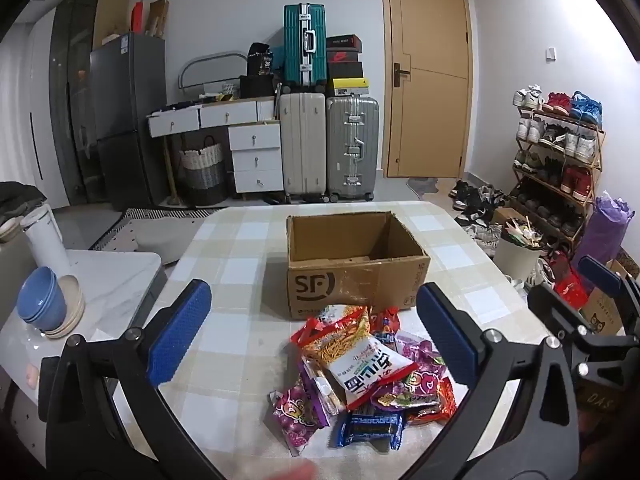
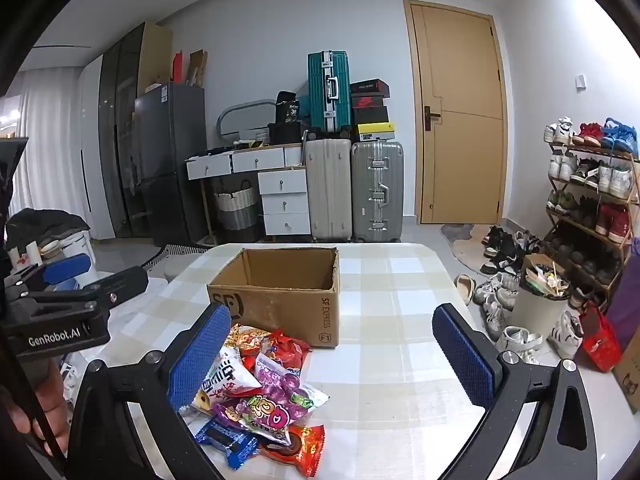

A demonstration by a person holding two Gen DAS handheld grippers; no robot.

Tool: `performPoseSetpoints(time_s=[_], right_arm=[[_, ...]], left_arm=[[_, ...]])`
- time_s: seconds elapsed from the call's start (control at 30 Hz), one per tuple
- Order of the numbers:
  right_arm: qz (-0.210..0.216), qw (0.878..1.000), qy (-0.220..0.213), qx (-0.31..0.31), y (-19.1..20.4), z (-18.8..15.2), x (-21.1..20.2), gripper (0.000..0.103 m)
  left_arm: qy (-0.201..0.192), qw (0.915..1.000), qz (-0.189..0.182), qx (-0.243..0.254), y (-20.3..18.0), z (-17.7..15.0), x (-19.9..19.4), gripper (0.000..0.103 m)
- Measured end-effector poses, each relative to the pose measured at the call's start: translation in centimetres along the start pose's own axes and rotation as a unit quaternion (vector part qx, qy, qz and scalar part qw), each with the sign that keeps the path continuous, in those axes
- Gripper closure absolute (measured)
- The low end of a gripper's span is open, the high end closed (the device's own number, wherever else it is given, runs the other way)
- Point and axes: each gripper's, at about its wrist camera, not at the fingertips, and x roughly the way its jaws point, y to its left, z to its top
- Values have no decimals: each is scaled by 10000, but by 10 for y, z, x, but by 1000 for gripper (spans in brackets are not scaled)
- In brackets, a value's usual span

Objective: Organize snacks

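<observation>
On the left, a low white marble side table (image 1: 120,280) carries a stack of blue bowls (image 1: 42,300) and a white kettle (image 1: 44,236). Next to it stands the table (image 1: 240,248) with a beige and white checked cloth, where the work happens.

The left gripper (image 1: 316,340) hovers above the near part of this table with its jaws spread wide and nothing between the blue pads. Just in front of it lies the heap of colourful snack packets (image 1: 360,372): a white bag with red edges on top, purple candy bags, a blue wrapped biscuit and an orange-red packet, all overlapping. Behind the heap, almost touching it, sits the open brown cardboard box (image 1: 356,264), which looks empty inside.

More to the right, the right gripper (image 2: 332,356) is held over the bare cloth beside the heap, its jaws also fully released and holding nothing.

I judge that the task is at its very start: no packet is in the box yet. The next move probably asks one gripper to go down on a top packet, close on its crinkly edge without catching two bags, and lift it over the box wall.
</observation>
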Motion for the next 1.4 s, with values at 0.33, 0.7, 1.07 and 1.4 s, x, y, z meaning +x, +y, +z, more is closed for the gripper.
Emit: performPoseSetpoints(time_s=[0.33, 0.7, 1.07, 1.4], right_arm=[[-154, 9998, -93, -17, 3, 7, -8, 0], [34, 9999, -84, 137, 8, 0, -6, 0], [62, 9999, 21, 93, 12, 0, -4, 0], [119, 9999, -29, 38, 15, -2, -6, 0]], left_arm=[[-84, 9999, 30, -74, 4, -6, 1, 0], [-45, 9999, -131, 6, 1, -6, -2, 0], [-65, 9994, -343, 33, 2, -9, -6, 1], [-19, 9997, -236, -43, 4, -12, -4, 1]])
